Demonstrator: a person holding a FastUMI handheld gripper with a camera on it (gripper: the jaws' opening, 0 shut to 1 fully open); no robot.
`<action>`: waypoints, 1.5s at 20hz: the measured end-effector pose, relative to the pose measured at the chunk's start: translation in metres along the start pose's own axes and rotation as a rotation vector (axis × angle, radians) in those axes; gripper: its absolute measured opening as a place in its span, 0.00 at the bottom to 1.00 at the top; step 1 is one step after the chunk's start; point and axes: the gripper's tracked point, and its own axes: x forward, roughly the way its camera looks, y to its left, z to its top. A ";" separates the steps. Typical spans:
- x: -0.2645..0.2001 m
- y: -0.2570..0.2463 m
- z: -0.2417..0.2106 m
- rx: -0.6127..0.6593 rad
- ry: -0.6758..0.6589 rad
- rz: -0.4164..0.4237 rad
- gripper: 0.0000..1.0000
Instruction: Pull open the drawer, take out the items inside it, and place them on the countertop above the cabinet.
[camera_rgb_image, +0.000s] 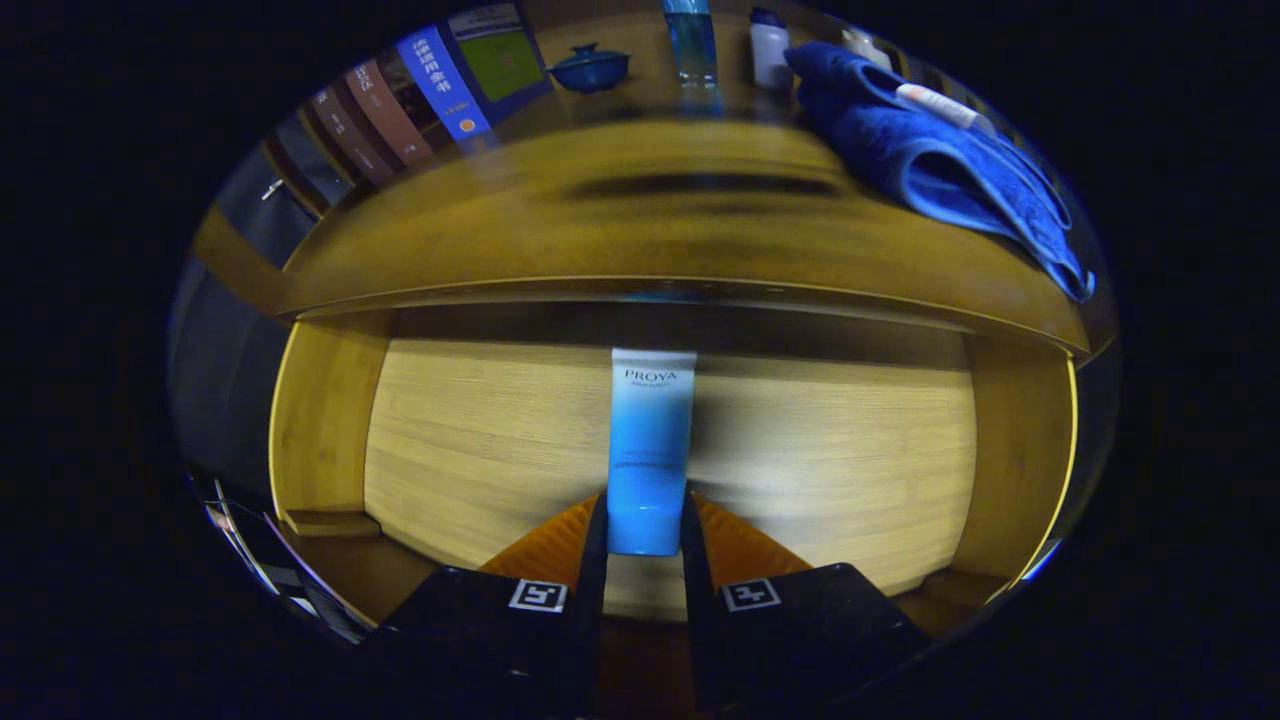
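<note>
A: The gripper (645, 520) has its 2 fingers closed in on the lower end of the blue-and-white cosmetic tube (650, 450), one on each side, pressing it between them. The tube points away from the fingers over the pale floor of the open drawer (480, 430), whether lifted or still lying there I can't tell.

B: What worries you?

A: The hold is only on the tube's end. It looks soft and smooth (my guess), so it may swing, squeeze out or slip if moved fast. And the countertop (620, 240) edge overhangs the drawer just beyond the tube's far end; lifting straight up could knock the tube against that edge and twist it loose.

B: So back out first, then rise?

A: I'd judge so. Up top, room is limited: a folded blue towel (940, 170) with a small white tube (935, 103) on it lies to the right, a row of books (400, 110) to the left, and a blue lidded bowl (590, 68), a clear bottle (692, 45) and a white bottle (770, 55) stand at the back. The bare middle strip looks the safest landing.
</note>
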 end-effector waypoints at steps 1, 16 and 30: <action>-0.010 0.003 -0.001 0.001 -0.016 0.012 0.42; -0.047 0.005 0.007 0.007 -0.151 0.080 0.41; 0.011 -0.001 -0.005 -0.046 0.081 0.014 0.42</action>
